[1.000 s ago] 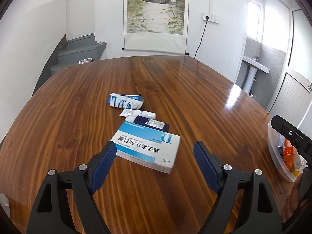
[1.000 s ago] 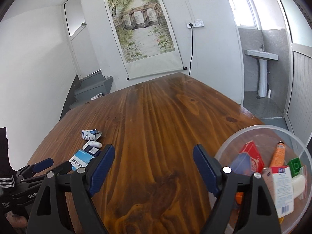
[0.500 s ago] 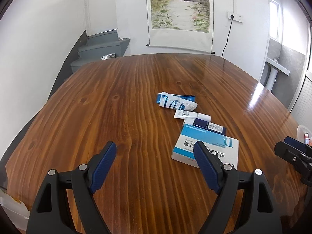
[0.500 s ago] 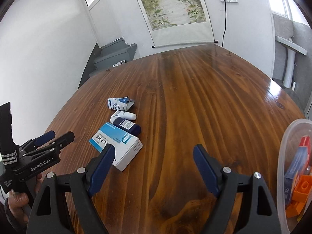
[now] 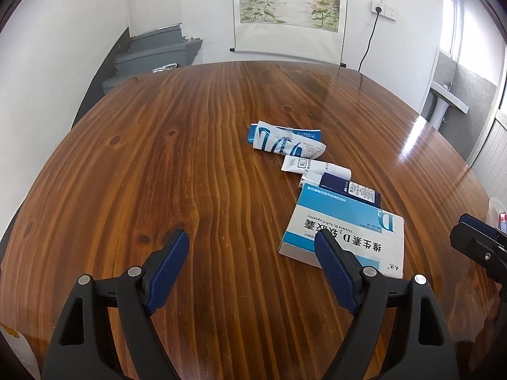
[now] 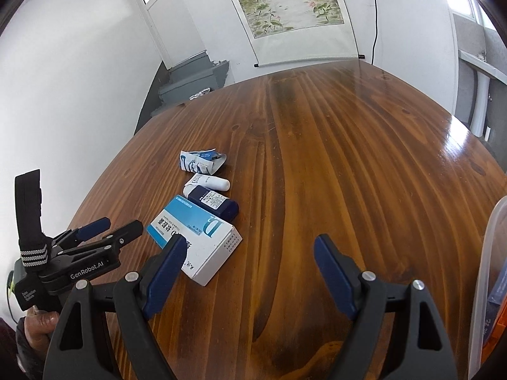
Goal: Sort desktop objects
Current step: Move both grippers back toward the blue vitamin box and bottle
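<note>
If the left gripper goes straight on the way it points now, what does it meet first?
Probably bare table. The open left gripper aims at empty wood; the vitamin box lies just right of that line, behind its right finger.

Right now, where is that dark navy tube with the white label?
The dark navy tube lies flat on the wooden table, left of centre in the right wrist view, between the small white tube and the blue-and-white medicine box.

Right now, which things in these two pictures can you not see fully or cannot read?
- Clear plastic tub: right wrist view, cut off by the right edge; contents mostly out of frame.
- White and blue flat medicine box: left wrist view, near corner hidden behind a blue pad of the left hand-held gripper.
- Dark blue small box: label print too small to read.
</note>
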The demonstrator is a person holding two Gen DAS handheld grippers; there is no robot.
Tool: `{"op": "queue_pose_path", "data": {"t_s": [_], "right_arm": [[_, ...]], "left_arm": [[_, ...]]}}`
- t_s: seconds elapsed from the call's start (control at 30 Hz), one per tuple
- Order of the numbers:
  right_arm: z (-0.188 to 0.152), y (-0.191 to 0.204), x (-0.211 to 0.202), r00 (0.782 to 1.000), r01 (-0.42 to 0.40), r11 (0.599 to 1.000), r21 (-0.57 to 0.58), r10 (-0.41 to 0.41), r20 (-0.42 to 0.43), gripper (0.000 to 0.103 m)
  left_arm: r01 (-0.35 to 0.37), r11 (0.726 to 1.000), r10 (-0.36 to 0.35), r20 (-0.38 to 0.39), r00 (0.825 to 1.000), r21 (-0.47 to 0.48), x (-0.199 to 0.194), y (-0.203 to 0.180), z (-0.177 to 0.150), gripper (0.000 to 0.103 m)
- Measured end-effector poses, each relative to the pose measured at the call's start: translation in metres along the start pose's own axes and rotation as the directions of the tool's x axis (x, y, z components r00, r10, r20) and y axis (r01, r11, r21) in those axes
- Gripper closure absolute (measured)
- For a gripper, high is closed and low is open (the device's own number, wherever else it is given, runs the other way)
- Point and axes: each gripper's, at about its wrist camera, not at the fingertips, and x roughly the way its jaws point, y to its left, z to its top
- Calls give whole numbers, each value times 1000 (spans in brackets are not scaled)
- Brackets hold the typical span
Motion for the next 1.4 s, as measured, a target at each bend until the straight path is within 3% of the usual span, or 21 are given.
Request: {"op": "queue_pose_path", "data": {"t_s": [0.13, 0.37, 0.47, 0.6, 0.67, 0.87, 1.07, 1.2, 1.3, 1.4], "right_arm": [[1, 3, 6, 1000, -22, 1000, -18, 22, -11, 18], [6, -12, 7, 999, 43, 999, -8, -43, 21, 18], [8, -23, 7, 999, 32, 999, 31, -33, 27, 18], [9, -32, 4, 1000, 11, 998, 65, -12, 28, 18], [10, -33, 0, 999, 12, 998, 65, -14, 38, 18], [12, -48, -21, 986, 104, 992, 73, -112, 122, 18], [12, -56, -19, 991, 74, 992, 103, -84, 103, 18], [11, -50, -18, 992, 69, 994, 80, -77, 102, 18], [8, -49, -17, 992, 74, 994, 76, -81, 98, 18], [7, -50, -17, 992, 75, 993, 87, -84, 98, 18]], "left_arm": [[58, 998, -58, -25, 998, -9, 6, -8, 4, 19], [83, 994, -87, -57, 995, -65, 16, -24, 9, 19], [50, 989, -60, -68, 996, -137, 21, -28, 10, 19], [30, 959, -47, -53, 997, -283, 22, -32, 8, 19], [21, 950, -41, -57, 998, -313, 23, -39, 9, 19], [-16, 965, -5, -78, 997, -262, 27, -70, 12, 19], [-47, 975, 32, -73, 997, -218, 28, -83, 8, 15], [-16, 983, 2, -74, 997, -184, 28, -78, 8, 13], [-30, 989, 19, -76, 997, -145, 30, -67, 8, 6], [-50, 982, 32, -99, 995, -184, 29, -51, 6, 5]]}}
